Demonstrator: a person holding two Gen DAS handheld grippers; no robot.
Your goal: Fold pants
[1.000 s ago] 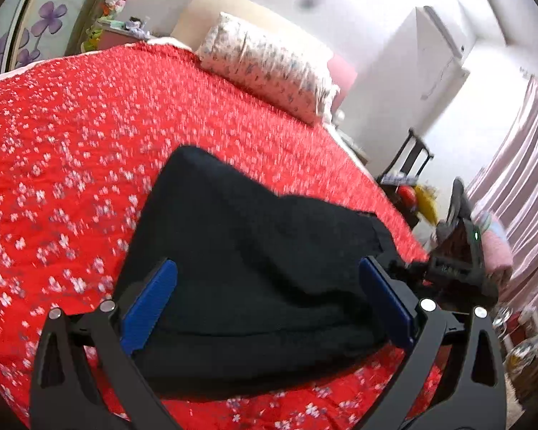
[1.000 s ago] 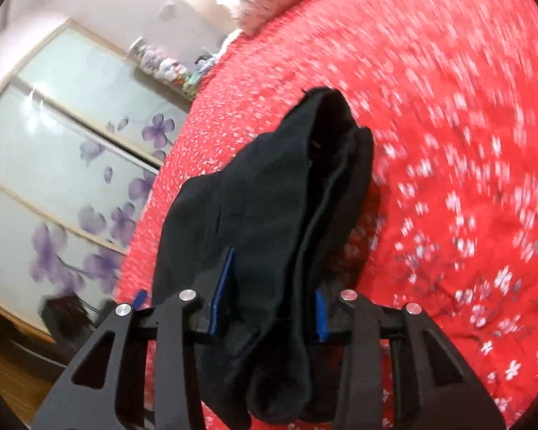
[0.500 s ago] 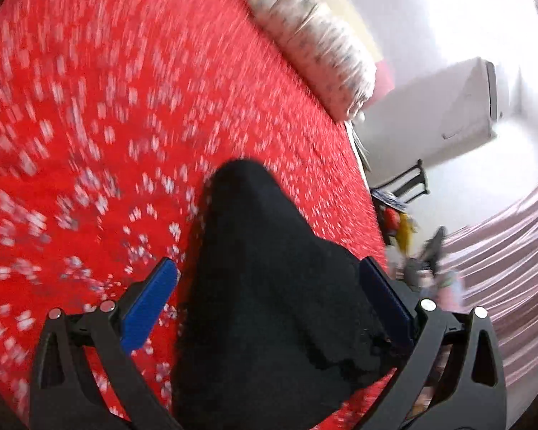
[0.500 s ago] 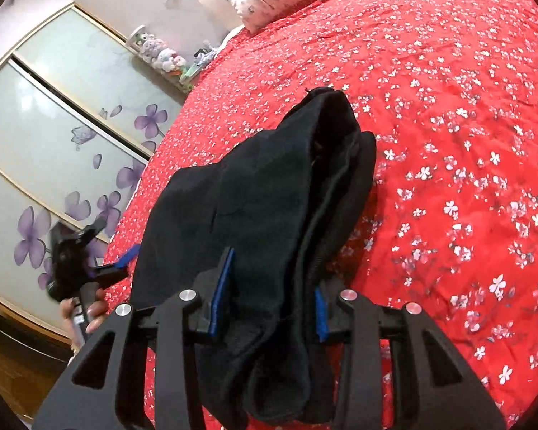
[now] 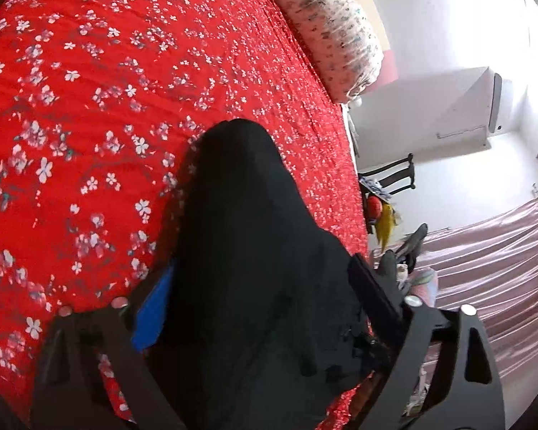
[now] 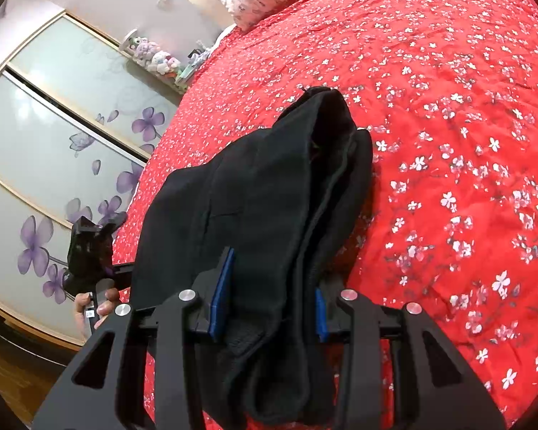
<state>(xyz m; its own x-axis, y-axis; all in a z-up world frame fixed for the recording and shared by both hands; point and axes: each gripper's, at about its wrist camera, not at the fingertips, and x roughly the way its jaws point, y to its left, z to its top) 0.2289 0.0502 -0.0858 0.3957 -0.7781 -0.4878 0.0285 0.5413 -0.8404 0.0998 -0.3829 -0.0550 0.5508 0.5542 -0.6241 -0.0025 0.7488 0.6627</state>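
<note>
Because the red floral bedspread (image 6: 448, 89) gives a broad flat surface to fold on, the black pants (image 6: 269, 197) lie bunched in layers near its edge, well apart from the pillow (image 5: 330, 32). The right gripper (image 6: 265, 308) pinches the thick bundle between its blue pads, likely to steady it. The left gripper (image 5: 258, 301) straddles the other side, jaws spread wide around the cloth, apparently poised to grip.

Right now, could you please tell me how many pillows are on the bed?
1: a floral pillow lies at the head of the red bedspread, beyond the black pants. Others may be out of view.
</note>
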